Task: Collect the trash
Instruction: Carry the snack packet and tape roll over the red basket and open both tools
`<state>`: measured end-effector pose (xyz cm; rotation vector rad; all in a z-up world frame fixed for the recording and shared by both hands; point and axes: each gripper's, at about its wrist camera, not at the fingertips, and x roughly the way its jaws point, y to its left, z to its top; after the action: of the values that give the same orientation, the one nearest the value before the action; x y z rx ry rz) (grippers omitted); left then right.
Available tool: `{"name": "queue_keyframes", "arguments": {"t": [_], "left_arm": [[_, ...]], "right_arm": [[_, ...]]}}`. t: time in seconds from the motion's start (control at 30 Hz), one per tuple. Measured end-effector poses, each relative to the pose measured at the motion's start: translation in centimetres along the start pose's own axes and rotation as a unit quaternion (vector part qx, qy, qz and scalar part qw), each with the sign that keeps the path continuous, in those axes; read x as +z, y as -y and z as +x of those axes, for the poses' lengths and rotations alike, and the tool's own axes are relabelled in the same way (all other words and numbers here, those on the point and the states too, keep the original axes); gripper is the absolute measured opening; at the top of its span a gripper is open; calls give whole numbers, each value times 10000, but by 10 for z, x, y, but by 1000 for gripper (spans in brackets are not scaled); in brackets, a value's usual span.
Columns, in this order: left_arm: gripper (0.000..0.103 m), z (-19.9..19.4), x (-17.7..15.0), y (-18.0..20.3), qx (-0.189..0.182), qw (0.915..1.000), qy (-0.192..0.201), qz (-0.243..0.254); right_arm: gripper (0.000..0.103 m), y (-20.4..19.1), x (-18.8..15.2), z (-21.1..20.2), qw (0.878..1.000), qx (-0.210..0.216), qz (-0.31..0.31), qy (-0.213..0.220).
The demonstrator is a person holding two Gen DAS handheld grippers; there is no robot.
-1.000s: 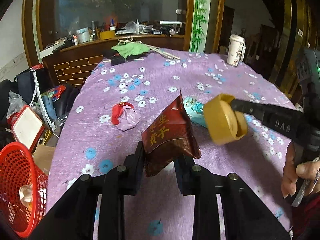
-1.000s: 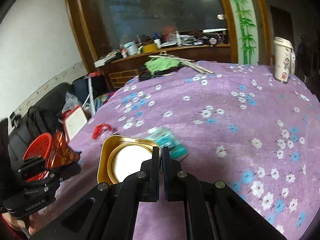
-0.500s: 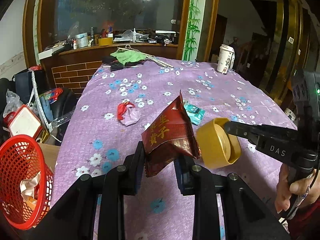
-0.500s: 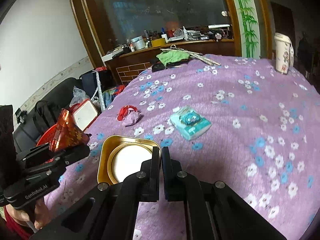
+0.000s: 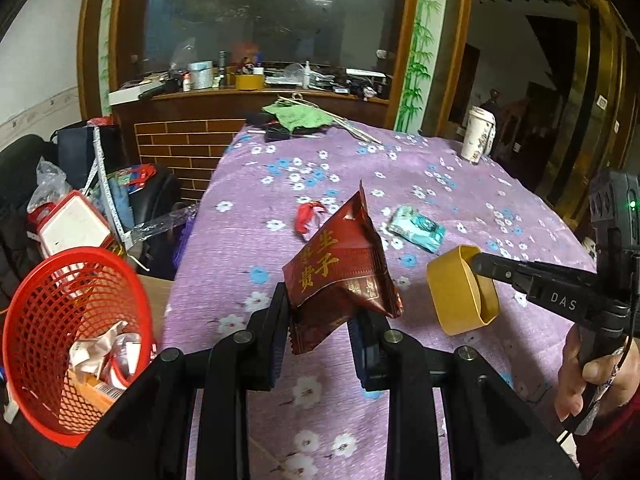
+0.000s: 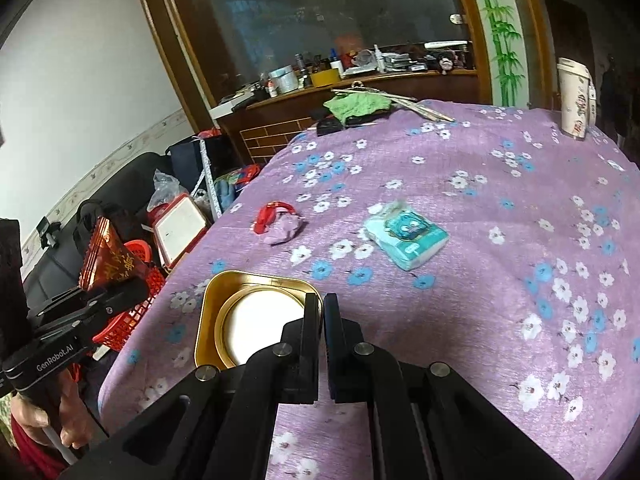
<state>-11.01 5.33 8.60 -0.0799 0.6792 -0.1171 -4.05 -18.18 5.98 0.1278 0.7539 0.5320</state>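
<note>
Two grips | left hand-held gripper [image 5: 318, 320] pinches red wrapper [image 5: 340, 268] (upright) | right hand-held gripper [image 6: 322, 316] clamps gold tin [image 6: 256, 316] rim

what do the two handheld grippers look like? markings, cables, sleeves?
Both are matte black, with paired fingers and silver pivot bolts. The right gripper reads "DAS", shows a green LED and trails a thin cable. The left gripper reads "GenRobot.AI". Red sleeves show at both wrists.

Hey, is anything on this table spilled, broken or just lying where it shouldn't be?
Nothing looks spilled or broken. Two bits of litter lie loose on the purple tablecloth: a crumpled red-and-lilac wrapper and a teal packet lying askew beside it. The paper cup at the far edge stands upright.
</note>
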Motion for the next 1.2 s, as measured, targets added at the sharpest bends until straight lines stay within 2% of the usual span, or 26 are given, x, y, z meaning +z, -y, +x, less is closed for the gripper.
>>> {"name": "queue_keyframes", "arguments": {"t": [0.3, 0.6, 0.8, 1.0, 1.03, 1.07, 1.1, 1.13, 1.2], "left_arm": [[26, -39, 4, -49, 411, 9981, 187, -411], [27, -69, -10, -131, 1155, 9888, 237, -918], [27, -69, -23, -172, 1322, 9839, 129, -1198], [27, -68, -25, -188, 1422, 9819, 166, -1236], [38, -68, -24, -188, 1456, 9816, 172, -1221], [58, -68, -23, -188, 1507, 9810, 198, -1208], [64, -70, -22, -188, 1570, 9800, 267, -1197], [67, -72, -22, -186, 1616, 9793, 324, -1176], [67, -74, -19, -183, 1628, 9799, 347, -1099]], "right_arm": [[4, -48, 25, 21, 9977, 564, -330, -186], [4, -147, 48, 62, 9869, 1248, -931, -431], [4, -208, 47, 100, 9789, 1492, -1218, -677], [6, -252, 43, 131, 9749, 1508, -1415, -828], [7, -260, 41, 136, 9748, 1435, -1507, -799], [8, -266, 40, 139, 9743, 1401, -1590, -768], [14, -270, 40, 140, 9730, 1401, -1672, -757], [18, -271, 39, 140, 9727, 1385, -1709, -737], [19, -269, 40, 134, 9729, 1441, -1682, -662]]}}
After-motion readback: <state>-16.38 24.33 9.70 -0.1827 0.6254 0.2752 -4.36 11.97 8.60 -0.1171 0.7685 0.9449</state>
